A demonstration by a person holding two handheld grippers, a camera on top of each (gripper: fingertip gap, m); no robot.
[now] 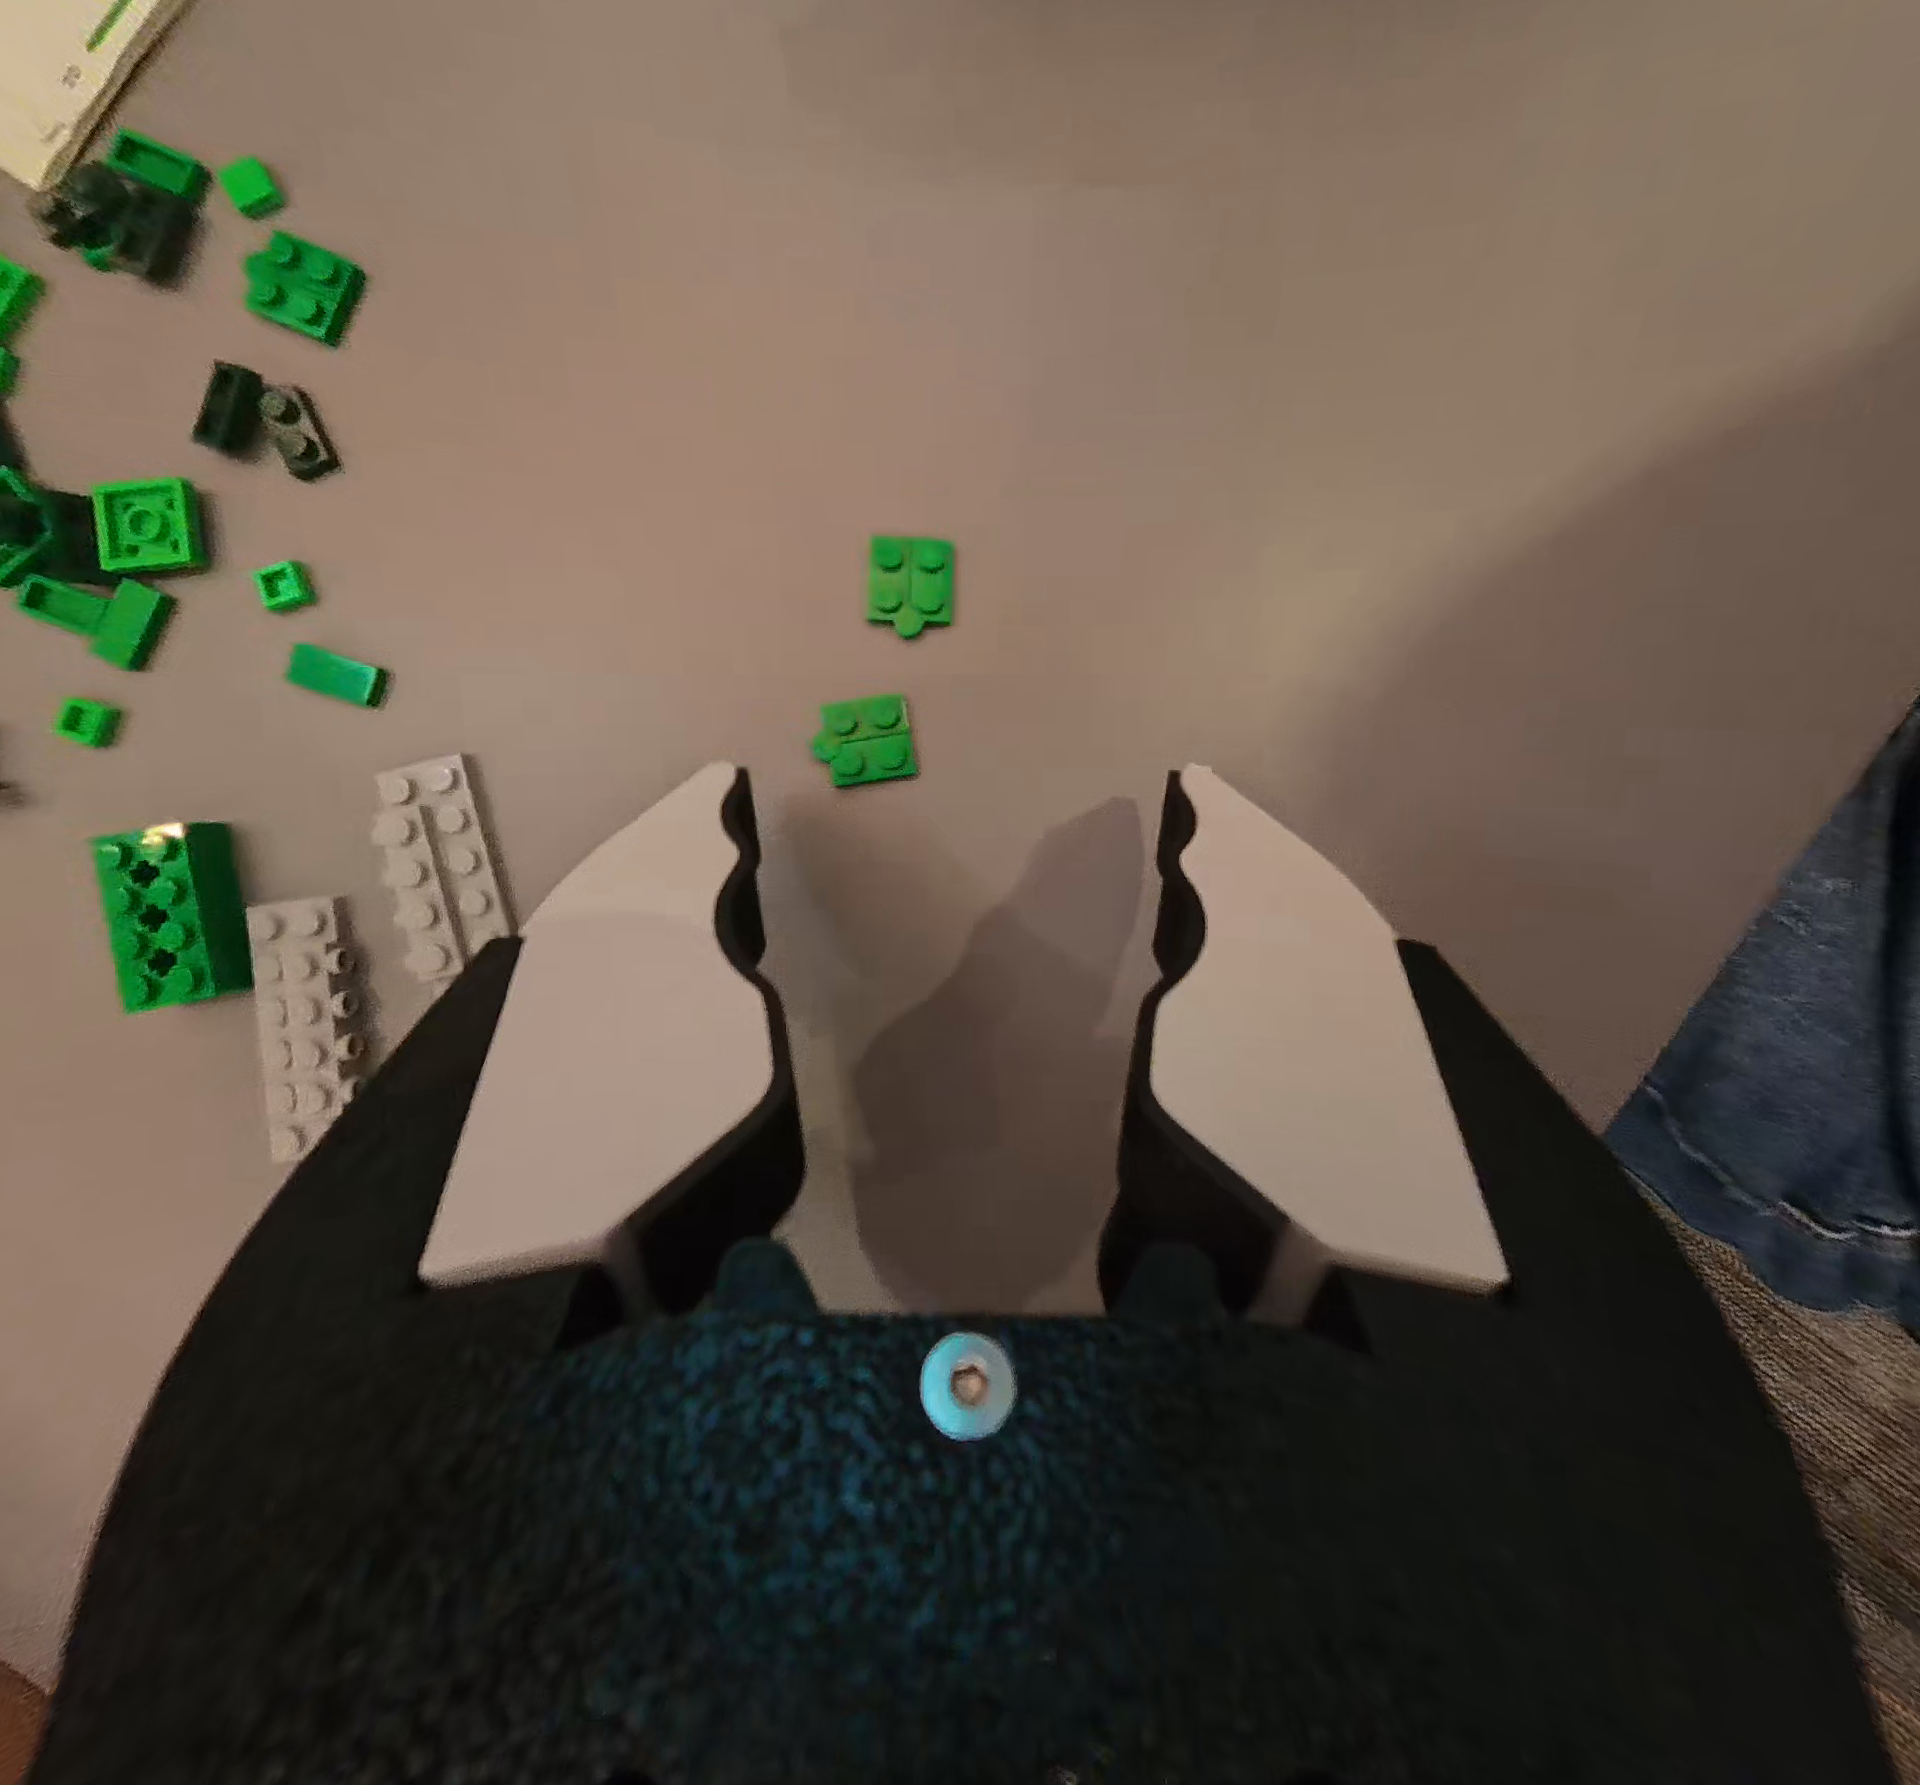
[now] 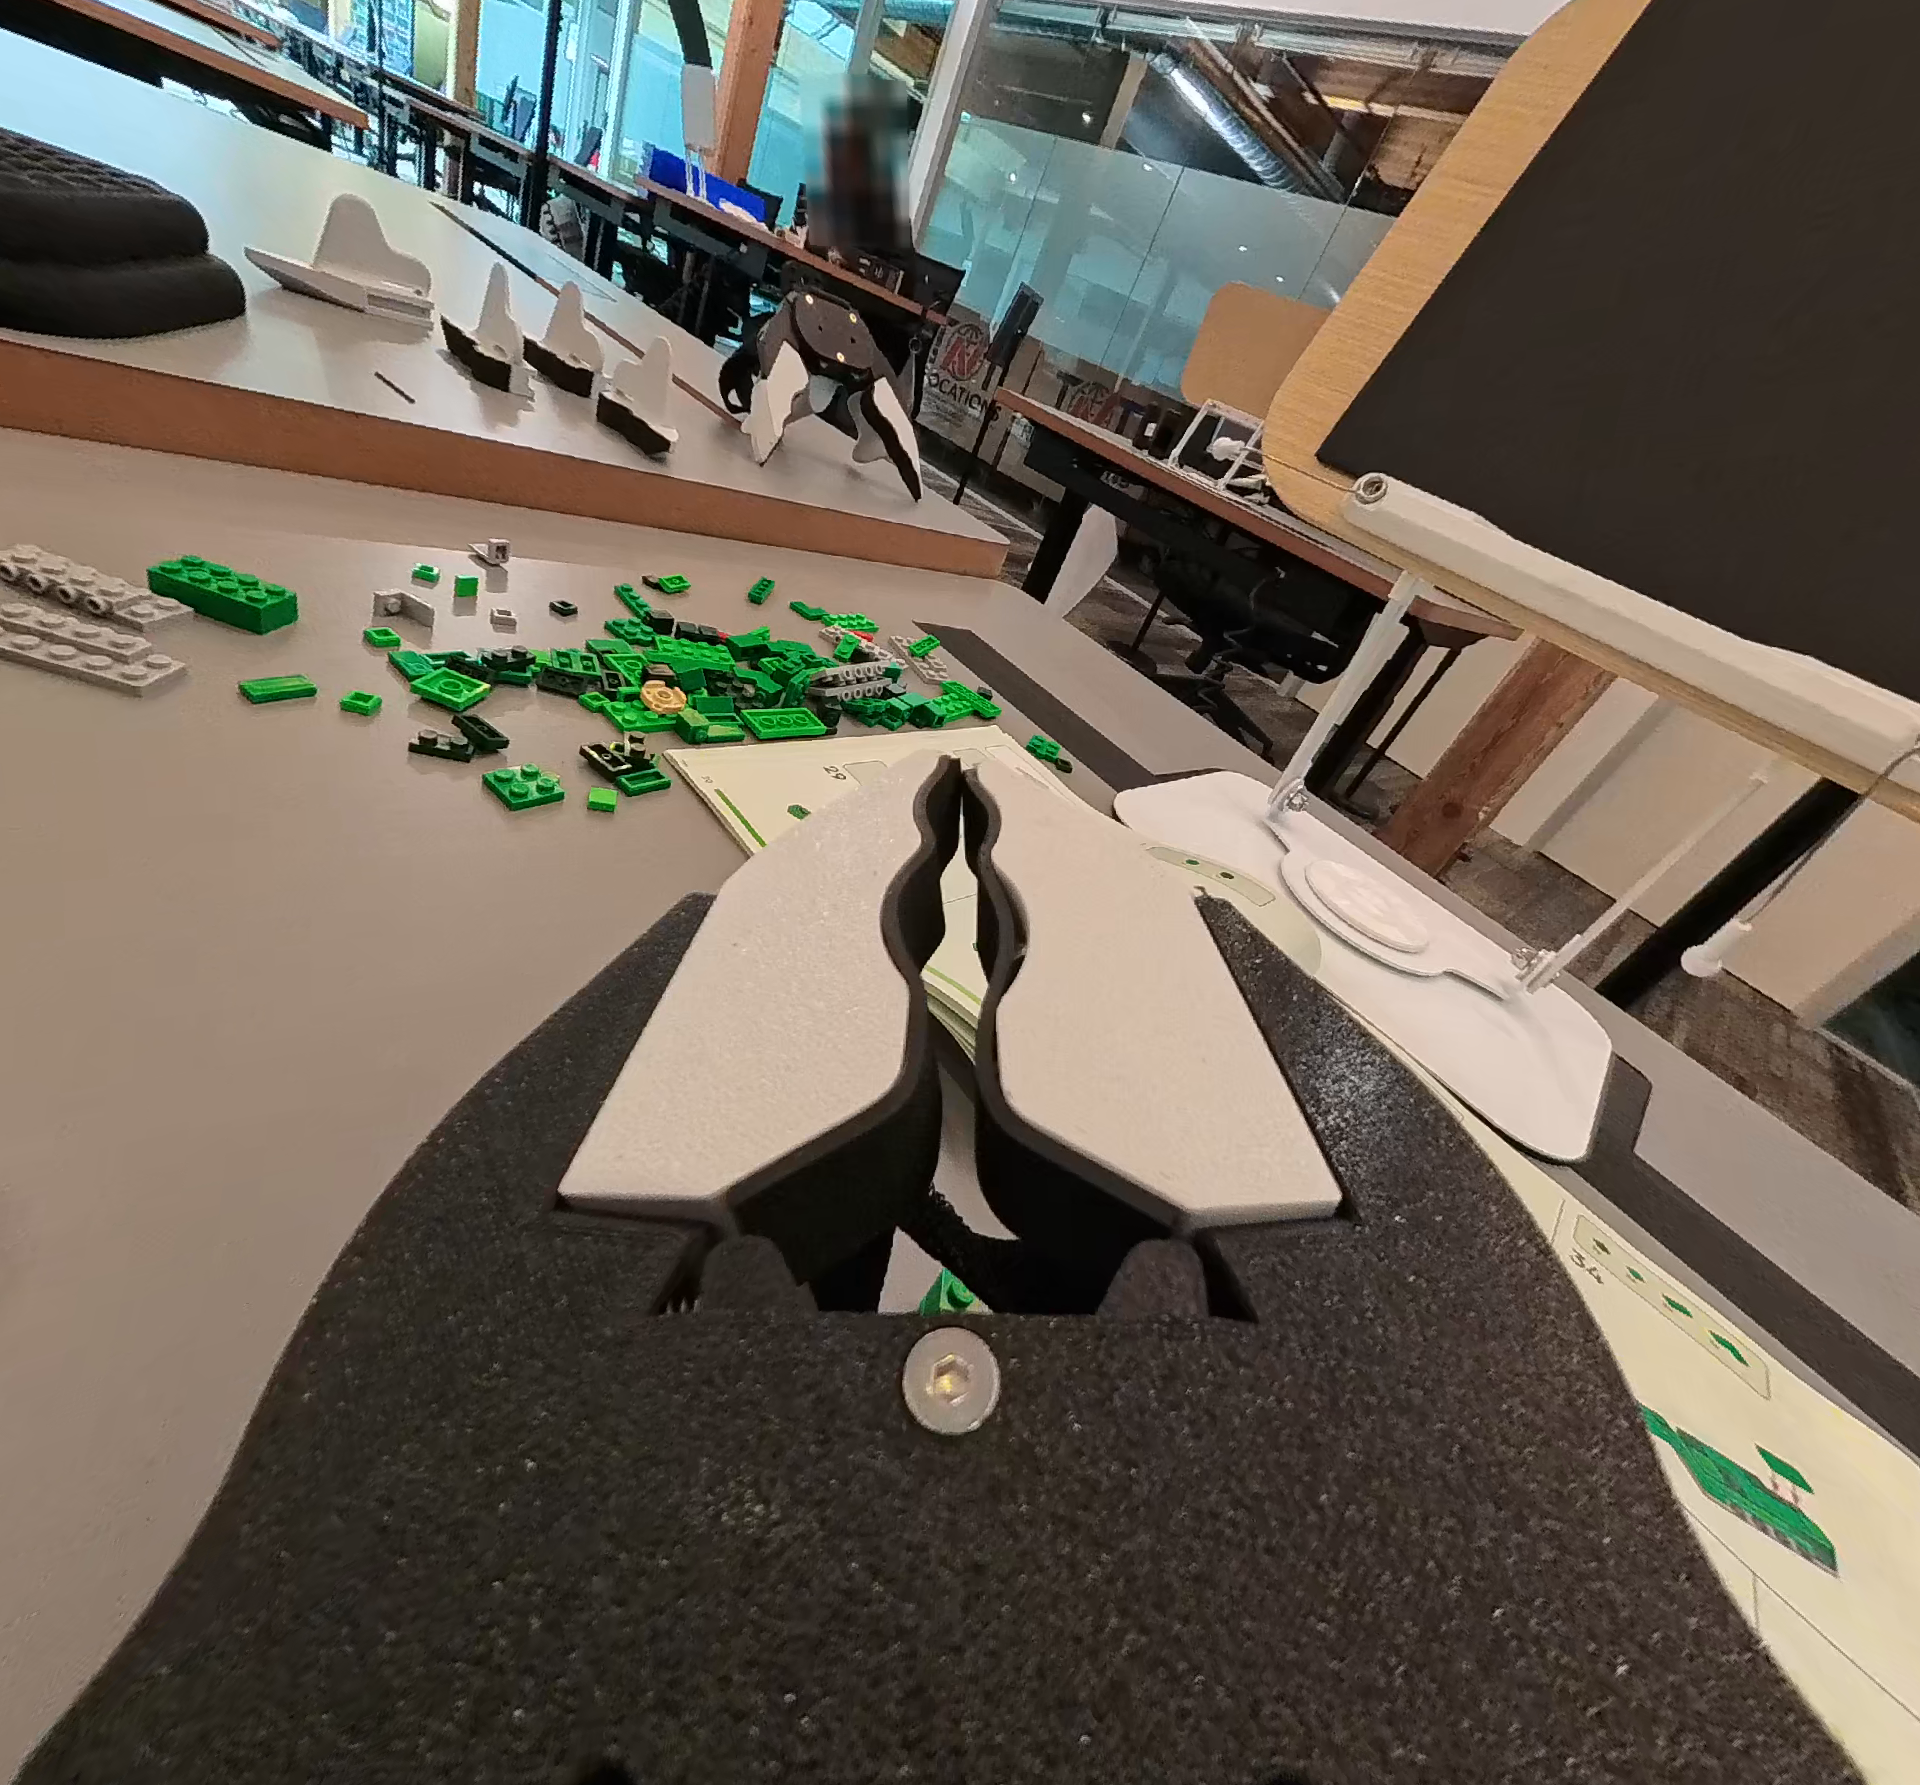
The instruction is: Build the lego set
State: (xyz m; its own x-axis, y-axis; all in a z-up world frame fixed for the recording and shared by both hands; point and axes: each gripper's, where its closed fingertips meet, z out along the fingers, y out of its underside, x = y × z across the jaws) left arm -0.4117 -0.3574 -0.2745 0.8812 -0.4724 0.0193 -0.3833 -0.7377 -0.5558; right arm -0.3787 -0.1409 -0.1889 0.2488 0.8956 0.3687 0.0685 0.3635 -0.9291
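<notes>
We hold the left gripper (image 1: 961, 785) spread wide and empty above the grey table (image 1: 1143, 333), at frame centre. Just beyond its tips lie two small green assemblies (image 1: 868, 740), each a pair of plates joined; these look like the only finished steps. At the left edge the loose green pieces (image 1: 145, 530), grey plates (image 1: 447, 862) and a green brick (image 1: 166, 914) lie unjoined. The right gripper (image 2: 961, 785) is pinched nearly closed, apparently empty, over the instruction booklet (image 2: 790, 785). The main pile of parts (image 2: 717, 675) sits at centre left, so most building remains.
</notes>
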